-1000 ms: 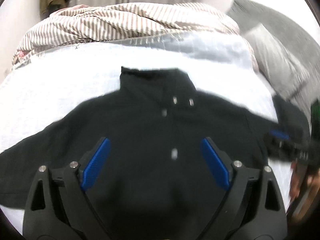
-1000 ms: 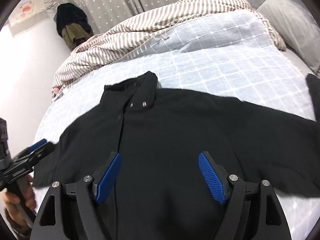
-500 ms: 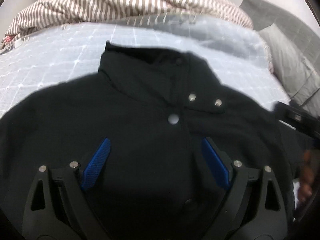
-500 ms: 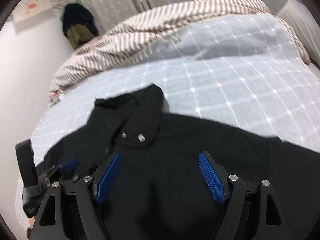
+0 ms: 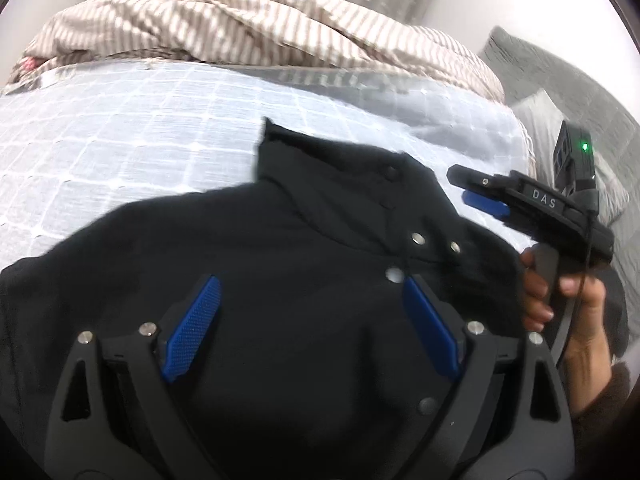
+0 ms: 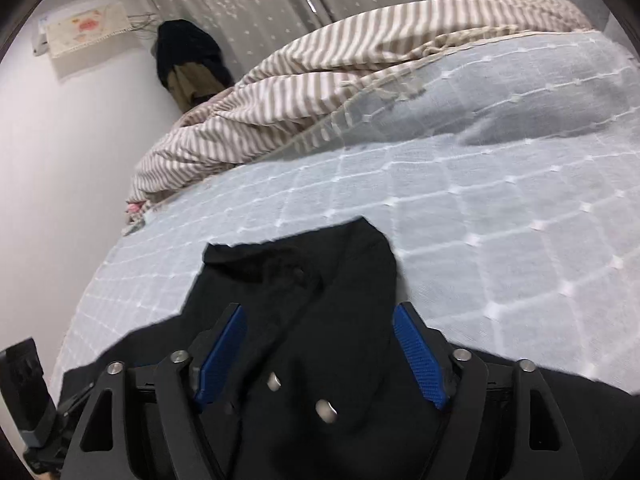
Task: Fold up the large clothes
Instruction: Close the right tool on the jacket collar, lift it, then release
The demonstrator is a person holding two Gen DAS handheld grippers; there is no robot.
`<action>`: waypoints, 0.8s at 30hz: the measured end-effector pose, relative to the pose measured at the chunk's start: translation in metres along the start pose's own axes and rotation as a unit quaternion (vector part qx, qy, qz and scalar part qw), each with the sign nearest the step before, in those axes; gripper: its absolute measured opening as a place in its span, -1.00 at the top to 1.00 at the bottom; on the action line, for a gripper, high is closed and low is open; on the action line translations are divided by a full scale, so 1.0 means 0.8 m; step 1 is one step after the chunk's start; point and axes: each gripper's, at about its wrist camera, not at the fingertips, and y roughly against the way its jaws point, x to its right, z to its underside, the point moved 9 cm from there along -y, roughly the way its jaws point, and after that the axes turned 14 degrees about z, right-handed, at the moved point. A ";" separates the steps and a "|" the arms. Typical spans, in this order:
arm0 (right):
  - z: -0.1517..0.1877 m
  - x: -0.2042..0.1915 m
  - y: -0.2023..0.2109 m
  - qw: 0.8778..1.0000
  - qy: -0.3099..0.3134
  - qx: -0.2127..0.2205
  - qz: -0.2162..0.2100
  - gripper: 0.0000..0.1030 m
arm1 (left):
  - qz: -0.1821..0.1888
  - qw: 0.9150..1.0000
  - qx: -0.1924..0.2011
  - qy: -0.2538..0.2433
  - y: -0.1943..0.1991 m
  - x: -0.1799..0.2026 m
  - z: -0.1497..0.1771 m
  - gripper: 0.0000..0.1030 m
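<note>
A black jacket (image 5: 304, 264) with metal snaps lies front-up on the bed, collar pointing away. My left gripper (image 5: 312, 292) is open and empty, low over the jacket's chest just left of the snap placket. My right gripper (image 6: 320, 324) is open and empty, its jaws straddling the collar (image 6: 316, 264) from above. The right gripper also shows in the left wrist view (image 5: 480, 192), held by a hand beside the collar's right side. The jacket's hem and sleeve ends are out of view.
The bed has a pale blue checked cover (image 5: 132, 132) (image 6: 500, 208). A crumpled striped duvet (image 5: 240, 28) (image 6: 328, 92) lies along the far side. Grey pillows (image 5: 560, 92) sit at the right. A white wall (image 6: 68, 140) runs left of the bed.
Both grippers have moved forward and lower over the jacket, toward the collar. The right gripper now sits right at the collar. Both stay open.
</note>
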 end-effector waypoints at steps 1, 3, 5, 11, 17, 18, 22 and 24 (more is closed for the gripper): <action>-0.004 -0.010 -0.005 1.000 -0.001 0.002 -0.017 -0.37 | -0.002 1.000 0.007 0.009 0.005 -0.008 -0.002 -0.79; -0.013 -0.029 -0.013 0.999 0.002 0.007 -0.042 -0.35 | -0.001 0.999 0.017 0.028 0.013 -0.022 -0.005 -0.79; -0.019 -0.039 -0.031 0.999 0.005 0.003 -0.035 -0.35 | 0.005 0.998 0.025 0.049 0.020 -0.035 -0.007 -0.79; -0.012 -0.040 -0.082 0.999 0.020 -0.030 0.012 0.43 | 0.010 0.996 0.041 0.073 0.028 -0.056 -0.012 -0.79; -0.011 -0.087 -0.033 0.998 0.044 0.024 -0.045 0.91 | 0.012 0.992 0.066 0.107 0.045 -0.075 -0.018 -0.79; -0.011 -0.103 -0.018 0.996 0.054 0.035 -0.062 0.92 | 0.012 0.991 0.072 0.114 0.049 -0.079 -0.019 -0.79; 0.011 -0.179 0.025 0.985 0.107 0.036 -0.132 0.92 | 0.014 0.985 0.098 0.140 0.065 -0.095 -0.025 -0.79; 0.037 -0.209 0.025 0.979 0.135 0.012 -0.149 0.92 | 0.017 0.982 0.115 0.152 0.073 -0.104 -0.027 -0.79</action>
